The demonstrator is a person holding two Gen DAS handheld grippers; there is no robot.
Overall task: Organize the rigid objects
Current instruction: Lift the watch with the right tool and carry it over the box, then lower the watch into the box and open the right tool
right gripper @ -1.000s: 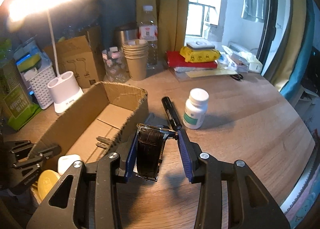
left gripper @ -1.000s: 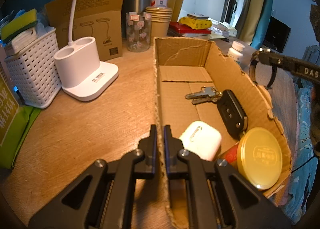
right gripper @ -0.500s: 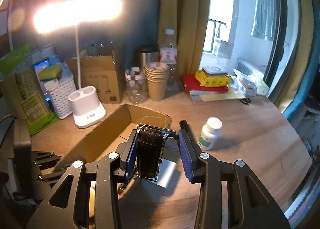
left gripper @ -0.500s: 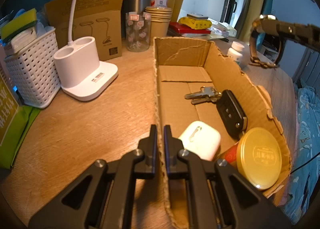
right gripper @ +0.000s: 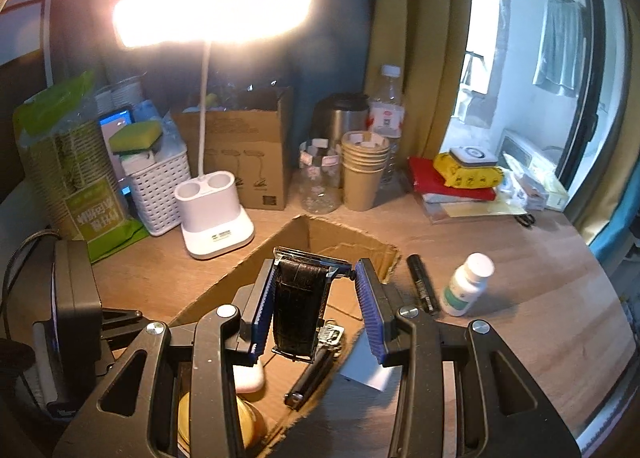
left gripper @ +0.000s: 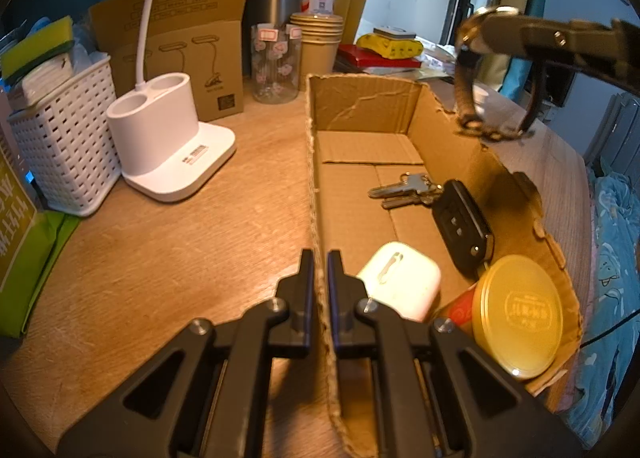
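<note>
- While the left gripper (left gripper: 321,274) stands with its jaws closed on the near wall of the cardboard box (left gripper: 313,178), one finger outside and one inside, the box is judged to be pinned so that it cannot slide during loading.
- The right gripper (right gripper: 314,300) carries the wristwatch (right gripper: 298,306). Its jaws stand apart, wider than the band; the band lies against the left finger and a metal part at the top bridges toward the right finger. How firmly it is held cannot be told.
- In the left wrist view the wristwatch (left gripper: 466,70) hangs as a closed loop below the right gripper's fingers, above the box's far-right wall and clear of the box floor.
- Appearance of the wristwatch: dark, textured strap resembling leather; gold-toned case at the top of the loop; metal clasp at the bottom.
- Ahead of the left jaws, inside the box, lie a white earbud case (left gripper: 400,284), a black car key fob (left gripper: 462,226), a bunch of keys (left gripper: 404,190) and a gold-lidded tin (left gripper: 518,310). The floor section beyond the keys is unoccupied and is judged a suitable drop zone.
- Right of the right jaws, outside the box, a black marker (right gripper: 422,284) and a white pill bottle (right gripper: 466,284) rest on the wooden table (right gripper: 520,278); these are judged not yet sorted.
</note>
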